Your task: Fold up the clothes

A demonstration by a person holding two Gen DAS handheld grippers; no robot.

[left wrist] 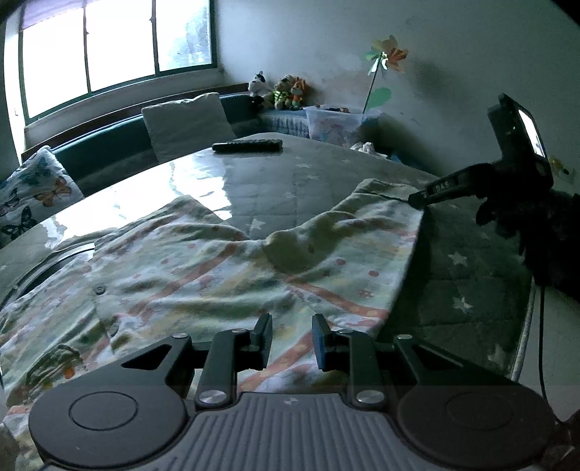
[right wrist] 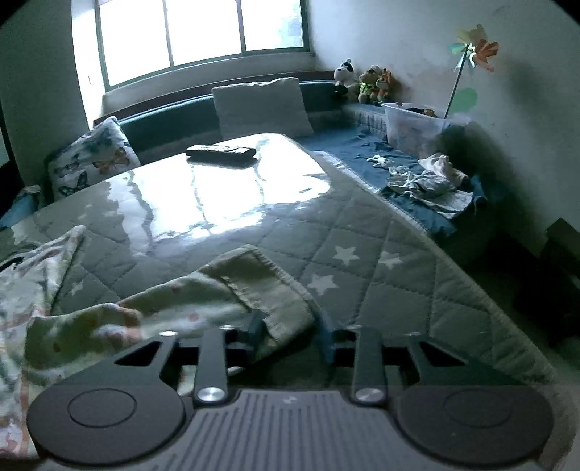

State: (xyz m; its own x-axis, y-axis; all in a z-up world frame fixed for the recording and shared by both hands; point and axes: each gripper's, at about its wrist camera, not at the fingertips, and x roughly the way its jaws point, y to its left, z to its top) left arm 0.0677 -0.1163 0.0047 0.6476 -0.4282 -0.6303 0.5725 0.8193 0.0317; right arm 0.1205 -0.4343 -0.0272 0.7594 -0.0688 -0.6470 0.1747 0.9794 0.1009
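A: Foreground, left wrist view: left gripper (left wrist: pixel 291 338) w/ fingers spread apart, hovering over the near hem of a patterned child's shirt (left wrist: pixel 203 275) – pale fabric, orange stripes, dark buttons, rumpled.

B: Where's the shirt lying?

A: Spread on the bench (left wrist: pixel 290 170), which wears a grey quilted cover w/ white stars under a glossy clear sheet. Shirt's right edge reaches toward the bench side; the sleeve runs off to the right.

B: And the right one?

A: Right gripper (right wrist: pixel 290 335) has the sleeve cuff (right wrist: pixel 275 290) lying betw. its fingers. Left finger (right wrist: pixel 253 326) half-hidden by cloth, so can't tell if it's pinching or just around it. From the left wrist view the right gripper (left wrist: pixel 420 198) tip touches the shirt's far right corner.

B: Mid-ground?

A: A black remote control (right wrist: pixel 221 153) on the bench's far end, in window glare.

B: Background?

A: White pillow (right wrist: pixel 261 107) and butterfly-print pillow (right wrist: pixel 96 157) on a dark sofa, small clothes (right wrist: pixel 427 179) heaped on blue bedding at right, clear plastic bin (right wrist: pixel 417 125), three plush toys (right wrist: pixel 366 85), a paper pinwheel (right wrist: pixel 471 49) vs. the wall, bright window (right wrist: pixel 203 32) behind.
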